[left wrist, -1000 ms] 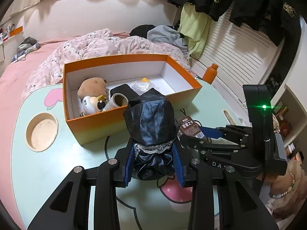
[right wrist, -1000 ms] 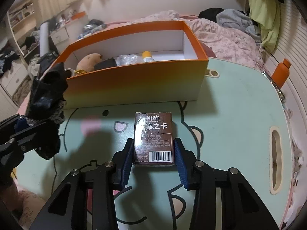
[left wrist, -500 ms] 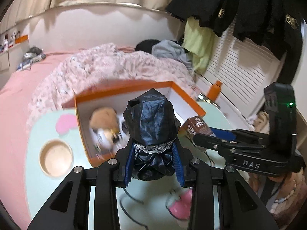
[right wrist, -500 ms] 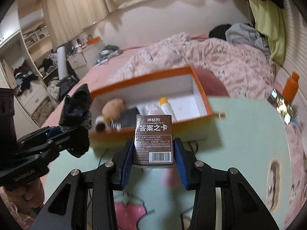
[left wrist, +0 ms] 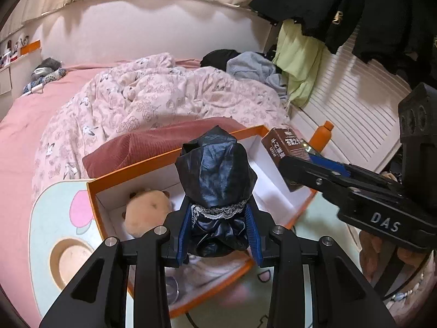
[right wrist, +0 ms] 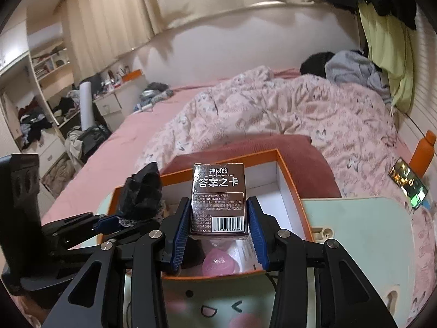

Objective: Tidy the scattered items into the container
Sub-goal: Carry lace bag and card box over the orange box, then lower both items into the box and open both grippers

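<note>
My left gripper is shut on a crumpled black garment with a lace trim, held above the open orange box. My right gripper is shut on a brown card box with white Chinese lettering, also raised over the orange box. In the left wrist view the card box and the right gripper hang over the box's right end. In the right wrist view the black garment and the left gripper show at the left. A tan plush toy lies inside the box.
The box stands on a pale green cartoon-print table with a round cup recess. A pink object lies in the box. Behind is a bed with a pink floral quilt. An orange bottle and a phone lie at the right.
Both grippers have risen and moved forward with their loads, from over the table in front of the box to above its open top. Both grips are unchanged.
</note>
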{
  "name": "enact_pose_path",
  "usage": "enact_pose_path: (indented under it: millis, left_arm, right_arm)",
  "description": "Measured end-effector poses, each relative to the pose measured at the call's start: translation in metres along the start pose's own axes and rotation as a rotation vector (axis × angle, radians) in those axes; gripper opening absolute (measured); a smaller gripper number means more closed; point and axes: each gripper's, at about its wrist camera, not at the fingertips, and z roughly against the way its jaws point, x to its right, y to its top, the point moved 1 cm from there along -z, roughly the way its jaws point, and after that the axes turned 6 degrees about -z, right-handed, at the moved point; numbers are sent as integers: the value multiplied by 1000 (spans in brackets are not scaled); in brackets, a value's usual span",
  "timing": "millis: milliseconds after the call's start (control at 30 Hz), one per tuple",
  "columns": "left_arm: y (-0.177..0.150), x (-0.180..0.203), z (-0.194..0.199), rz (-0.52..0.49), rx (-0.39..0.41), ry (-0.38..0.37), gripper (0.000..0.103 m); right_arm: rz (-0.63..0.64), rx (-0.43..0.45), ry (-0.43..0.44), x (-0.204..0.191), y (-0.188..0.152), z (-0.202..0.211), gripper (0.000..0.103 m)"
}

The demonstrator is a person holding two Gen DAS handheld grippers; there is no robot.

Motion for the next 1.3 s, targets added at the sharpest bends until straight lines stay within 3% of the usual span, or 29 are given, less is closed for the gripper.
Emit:
enact_pose_path:
  millis: [700, 833, 1000, 1233, 1300]
  left_arm:
    - [-1, -13, -18, 34, -42, -2, 37]
    - [-2, -10, -17, 20, -56, 17, 47]
    - [-2, -11, 0, 34, -12, 17, 64]
    - [-7, -34, 7, 104, -22, 37, 66]
    - [-6, -41, 5, 111, 2, 0, 66]
  right_arm:
    - [15, -56, 1, 7, -4, -33, 41]
    - [18, -62, -4, 6, -4, -33, 42]
    - [0, -56, 9, 8, -3, -29, 56]
    - [-45, -107, 7, 19, -9, -27, 56]
    - [-57, -112, 13, 22, -14, -24, 57]
